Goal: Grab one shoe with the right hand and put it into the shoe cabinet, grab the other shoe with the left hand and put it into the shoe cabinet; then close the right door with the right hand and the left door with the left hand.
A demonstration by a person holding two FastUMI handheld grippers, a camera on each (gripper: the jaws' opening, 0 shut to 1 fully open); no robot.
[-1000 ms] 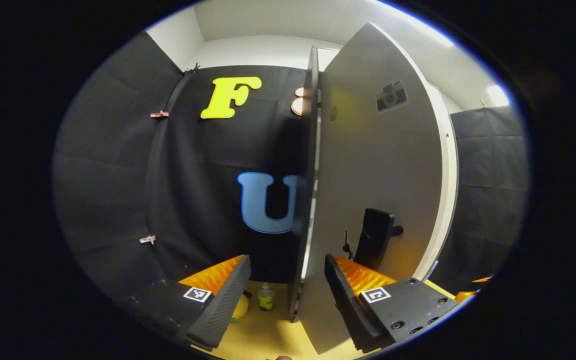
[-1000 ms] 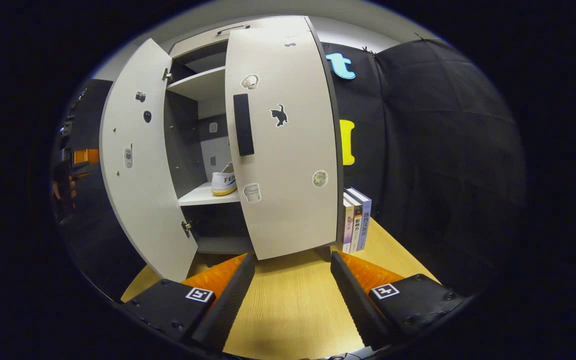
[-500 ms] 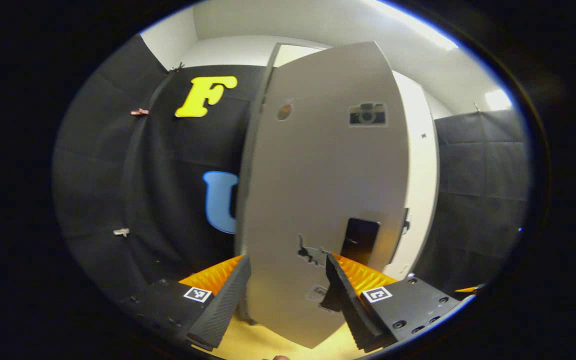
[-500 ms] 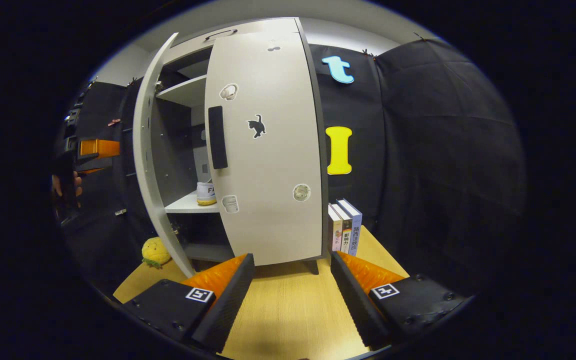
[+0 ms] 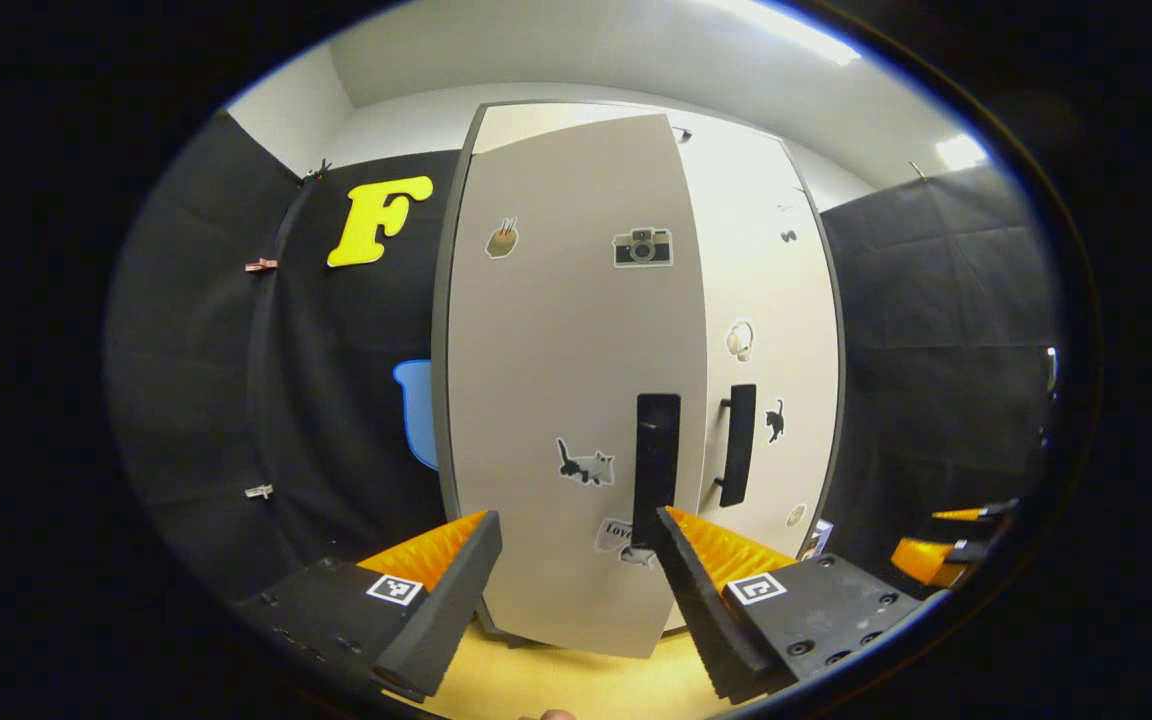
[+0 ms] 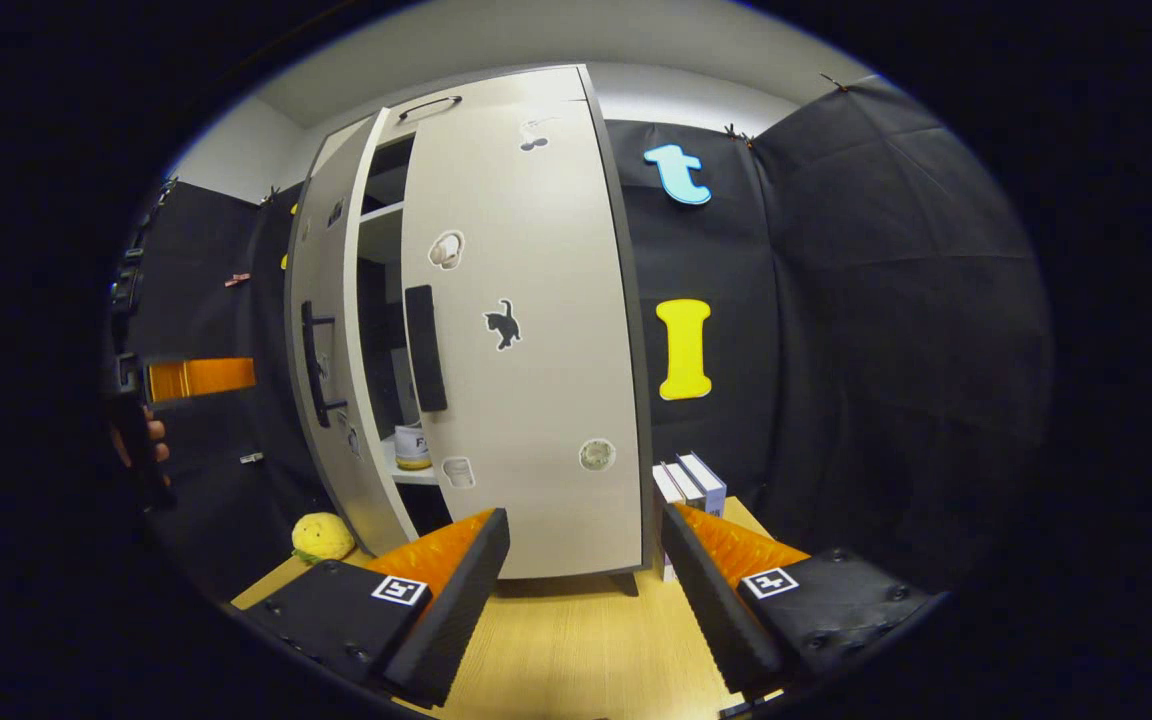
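shoe cabinet [image 6: 526, 330]: left door [image 6: 336, 350] ajar | shoe [image 6: 413, 447] inside | both tongs released

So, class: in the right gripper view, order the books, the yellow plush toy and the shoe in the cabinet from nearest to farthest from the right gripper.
1. Books: upright on the table beside the cabinet, just behind the right gripper.
2. Yellow plush toy: on the table, far to the left.
3. Shoe: on the shelf, seen through the gap between the doors, deepest.
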